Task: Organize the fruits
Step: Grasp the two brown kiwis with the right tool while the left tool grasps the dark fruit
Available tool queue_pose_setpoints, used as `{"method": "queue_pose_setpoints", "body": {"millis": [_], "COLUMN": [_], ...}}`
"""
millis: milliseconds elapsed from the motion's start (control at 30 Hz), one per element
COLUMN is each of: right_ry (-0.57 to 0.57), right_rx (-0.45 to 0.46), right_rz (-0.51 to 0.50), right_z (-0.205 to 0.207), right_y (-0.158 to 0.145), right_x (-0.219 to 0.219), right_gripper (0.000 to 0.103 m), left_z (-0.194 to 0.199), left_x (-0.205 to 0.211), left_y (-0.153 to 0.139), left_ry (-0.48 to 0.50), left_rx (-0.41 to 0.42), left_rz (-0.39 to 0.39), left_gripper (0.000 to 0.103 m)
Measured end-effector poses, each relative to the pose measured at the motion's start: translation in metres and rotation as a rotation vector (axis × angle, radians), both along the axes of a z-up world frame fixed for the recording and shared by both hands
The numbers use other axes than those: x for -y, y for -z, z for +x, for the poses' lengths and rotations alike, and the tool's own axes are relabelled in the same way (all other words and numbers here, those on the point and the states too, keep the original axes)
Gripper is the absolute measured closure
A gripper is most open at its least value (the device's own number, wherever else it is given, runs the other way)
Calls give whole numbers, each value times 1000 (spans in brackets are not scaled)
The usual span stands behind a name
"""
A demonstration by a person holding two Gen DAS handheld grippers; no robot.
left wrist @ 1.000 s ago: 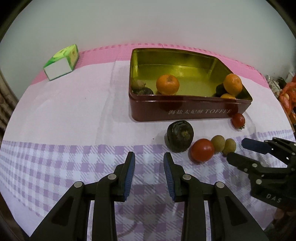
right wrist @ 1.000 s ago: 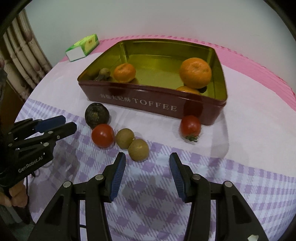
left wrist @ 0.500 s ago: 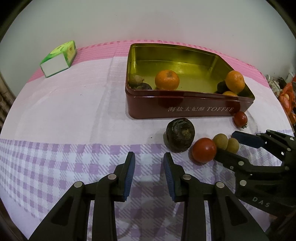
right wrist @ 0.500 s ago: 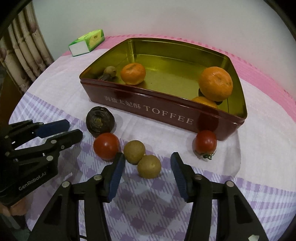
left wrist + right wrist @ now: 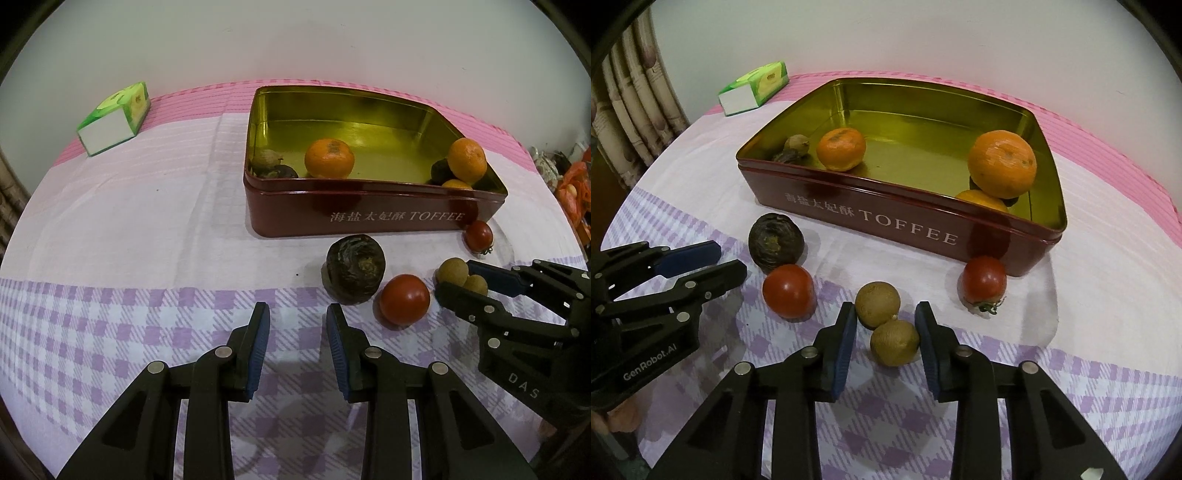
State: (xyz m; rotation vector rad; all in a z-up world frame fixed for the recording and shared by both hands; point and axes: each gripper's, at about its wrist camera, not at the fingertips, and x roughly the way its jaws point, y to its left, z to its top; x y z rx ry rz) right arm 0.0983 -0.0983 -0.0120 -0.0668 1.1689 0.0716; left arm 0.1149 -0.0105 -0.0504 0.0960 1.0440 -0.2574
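Right up close in the right wrist view, the right gripper [image 5: 885,325] has its jaws closing around the nearer of two small brown fruits [image 5: 894,342], low in the middle of the frame. The right-hand pad sits against that fruit's side, while a slim gap shows at the left pad, so no firm clamp yet. It looks placed this way to pinch one fruit cleanly. Its twin, the second brown fruit [image 5: 878,303], touches it just above, by the left fingertip, and could get nudged.

Over in the left wrist view, the left gripper [image 5: 297,332] hangs with its fingers a little apart and nothing between them, over the checked cloth [image 5: 129,317] at bottom centre. It seems parked there, out of the other gripper's way.

Further up, a large tomato [image 5: 788,290] lies left of the pair, a dark wrinkled fruit [image 5: 775,240] beyond it, and a small tomato [image 5: 983,280] lies just at the tin's front wall on the right.

Beyond them the red toffee tin [image 5: 905,229] waits open, likely the destination, with oranges [image 5: 1001,164] already inside. Far off, upper left, sits a green box [image 5: 757,86].
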Motion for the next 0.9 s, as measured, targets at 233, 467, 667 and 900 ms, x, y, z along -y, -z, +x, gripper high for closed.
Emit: {"method": "queue_pose_setpoints", "body": {"millis": [233,467,667,900], "right_ry": [53,107,137,146], "right_rx": [5,13,18,25], "right_rz": [0,1,2,11], "right_z": [-7,-12,-14,-19], "right_y": [-2,-2,-3,-4], "right_x": [18,40,50,53], "right_gripper": [72,72,72,72], "left_z": [-1,-2,0,2], "left_x": [2,13,22,30], "left_y": [-1,0,2,3], "left_ry": [15,46,57,70], "left_rx": [3,2,5,11], "left_rz": [-10,-10,-4,-8], "left_gripper": [69,69,69,69]}}
